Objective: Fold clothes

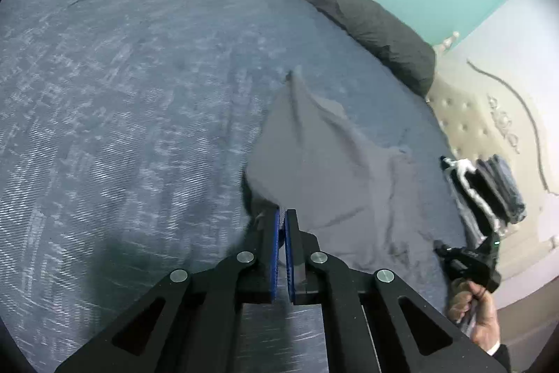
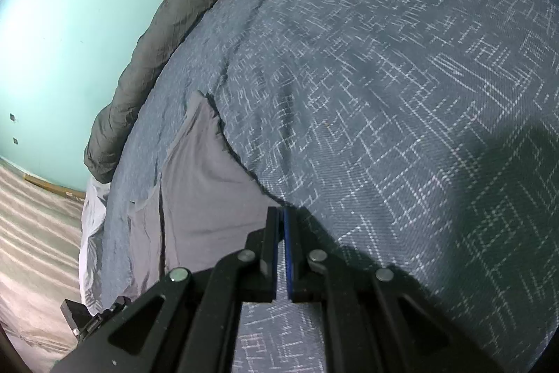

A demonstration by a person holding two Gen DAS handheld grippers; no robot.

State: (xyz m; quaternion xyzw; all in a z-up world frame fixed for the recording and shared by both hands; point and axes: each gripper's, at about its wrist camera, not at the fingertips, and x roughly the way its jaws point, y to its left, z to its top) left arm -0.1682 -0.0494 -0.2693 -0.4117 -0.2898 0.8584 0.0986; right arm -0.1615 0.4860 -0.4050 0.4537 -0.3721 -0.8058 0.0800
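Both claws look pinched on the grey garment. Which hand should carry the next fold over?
Probably left. The left claw is shut on the grey garment at a raised edge, with cloth spread ahead. The right claw pins the opposite edge flat as an anchor.

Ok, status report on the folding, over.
Left tool shut on the plain grey cloth garment, edge lifted. Right tool shut on its near corner. Garment spread on the blue patterned bedspread. Nothing in the way.
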